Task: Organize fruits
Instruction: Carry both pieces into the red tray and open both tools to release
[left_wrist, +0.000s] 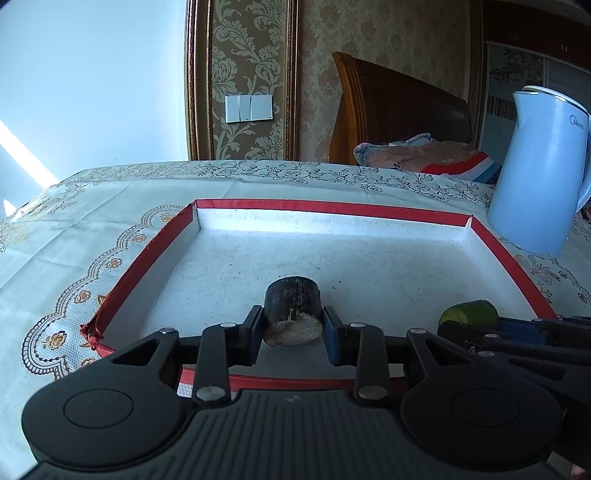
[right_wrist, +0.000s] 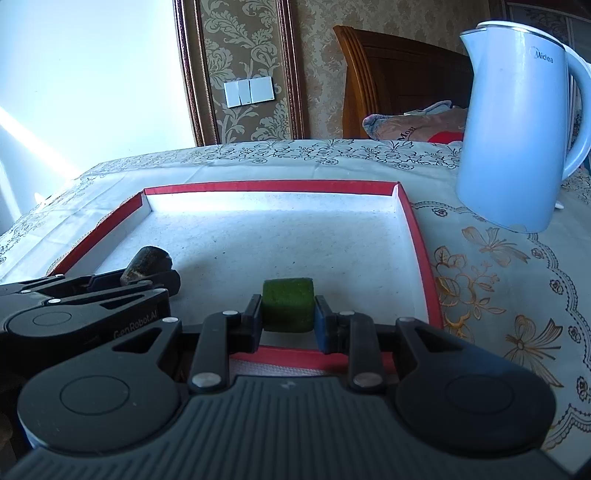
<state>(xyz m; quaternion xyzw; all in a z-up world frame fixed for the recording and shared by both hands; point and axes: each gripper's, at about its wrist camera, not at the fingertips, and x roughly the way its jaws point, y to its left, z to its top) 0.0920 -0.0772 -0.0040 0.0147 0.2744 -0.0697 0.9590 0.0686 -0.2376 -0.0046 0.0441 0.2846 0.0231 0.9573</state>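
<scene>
A shallow red-rimmed white tray (left_wrist: 332, 208) lies on the table; it also shows in the right wrist view (right_wrist: 273, 186). My left gripper (left_wrist: 293, 330) is shut on a dark brown fruit piece (left_wrist: 293, 308) with a pale cut face, held over the tray's near part. The same piece shows at the left in the right wrist view (right_wrist: 147, 264). My right gripper (right_wrist: 288, 317) is shut on a green fruit piece (right_wrist: 288, 304) over the tray's near edge. That green piece shows at the right in the left wrist view (left_wrist: 469, 314).
A light blue electric kettle (right_wrist: 517, 129) stands on the patterned tablecloth (right_wrist: 498, 295) just right of the tray; it also shows in the left wrist view (left_wrist: 539, 173). A wooden headboard (left_wrist: 399, 107) and bedding lie beyond the table.
</scene>
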